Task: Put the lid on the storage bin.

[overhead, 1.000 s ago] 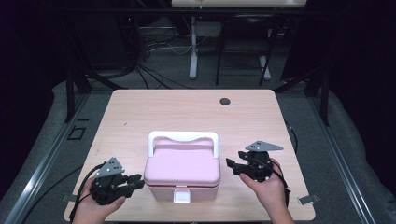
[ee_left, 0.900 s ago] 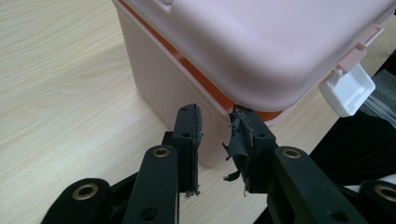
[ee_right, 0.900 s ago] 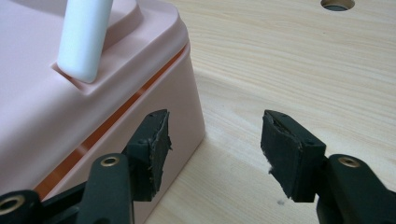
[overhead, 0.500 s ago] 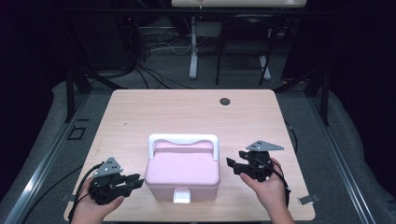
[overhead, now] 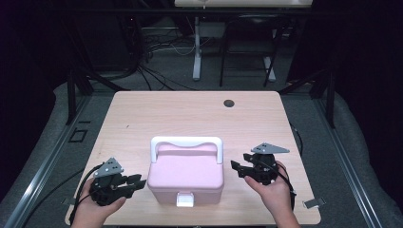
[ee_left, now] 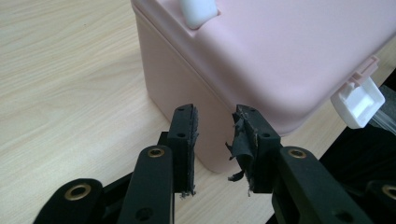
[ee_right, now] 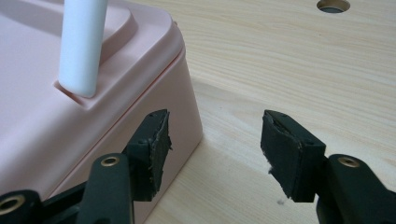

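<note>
- The pink box (overhead: 186,175) sits near the front edge of the table (overhead: 190,111), lid shut, its white latch (overhead: 185,199) facing the person and just short of that edge.
- Its white handle (overhead: 186,142) stands up over the back of the lid.
- Behind the box the tabletop runs bare and wide up to a dark round hole (overhead: 229,103) near the far edge.
- Left of the box there is a strip of bare wood out to the table's side; the right side has a similar strip.
- The left gripper (overhead: 136,183) lies low at the front left corner, held in the left hand (overhead: 92,211), pointing at the box's left wall, tips just beside it.
- Its jaws have just been opening; they stand apart with nothing between them, the box's corner right ahead in the left gripper view.
- The right gripper (overhead: 236,167) rests in the right hand (overhead: 273,192) to the box's right, aimed at its side wall.
- Its jaws gape, empty, with one pad (ee_right: 156,149) close against the pink wall and the other over bare wood.
</note>
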`<state>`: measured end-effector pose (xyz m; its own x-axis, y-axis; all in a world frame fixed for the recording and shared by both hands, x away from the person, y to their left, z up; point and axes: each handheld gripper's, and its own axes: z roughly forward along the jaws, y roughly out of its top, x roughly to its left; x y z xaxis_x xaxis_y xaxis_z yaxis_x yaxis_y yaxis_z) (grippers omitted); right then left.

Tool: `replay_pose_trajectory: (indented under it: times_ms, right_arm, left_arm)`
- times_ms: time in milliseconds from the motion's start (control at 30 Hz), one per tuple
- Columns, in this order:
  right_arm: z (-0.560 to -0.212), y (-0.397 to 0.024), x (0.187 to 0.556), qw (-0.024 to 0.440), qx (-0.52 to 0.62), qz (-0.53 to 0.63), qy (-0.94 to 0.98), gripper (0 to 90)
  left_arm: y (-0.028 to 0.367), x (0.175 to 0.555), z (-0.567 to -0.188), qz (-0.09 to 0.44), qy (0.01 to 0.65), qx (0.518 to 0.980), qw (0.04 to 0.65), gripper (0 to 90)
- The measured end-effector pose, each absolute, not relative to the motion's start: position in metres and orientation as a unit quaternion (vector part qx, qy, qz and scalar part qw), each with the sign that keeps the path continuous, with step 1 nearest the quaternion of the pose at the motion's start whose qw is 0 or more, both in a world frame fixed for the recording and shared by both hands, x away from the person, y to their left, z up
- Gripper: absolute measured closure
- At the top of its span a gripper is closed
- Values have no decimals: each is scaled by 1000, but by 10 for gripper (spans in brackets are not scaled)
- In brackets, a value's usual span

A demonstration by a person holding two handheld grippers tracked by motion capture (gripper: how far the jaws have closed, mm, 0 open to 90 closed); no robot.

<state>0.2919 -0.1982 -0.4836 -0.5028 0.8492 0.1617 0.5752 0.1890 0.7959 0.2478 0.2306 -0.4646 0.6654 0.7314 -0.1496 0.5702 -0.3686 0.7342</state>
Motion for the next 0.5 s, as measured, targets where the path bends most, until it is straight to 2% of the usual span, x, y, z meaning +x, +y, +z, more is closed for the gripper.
replay_pose_trajectory:
  times_ms: [500]
  right_arm:
    - [-484, -200, 292, 161, 473, 424, 755, 418]
  left_arm:
    - [240, 261, -472, 109, 420, 804, 407, 571]
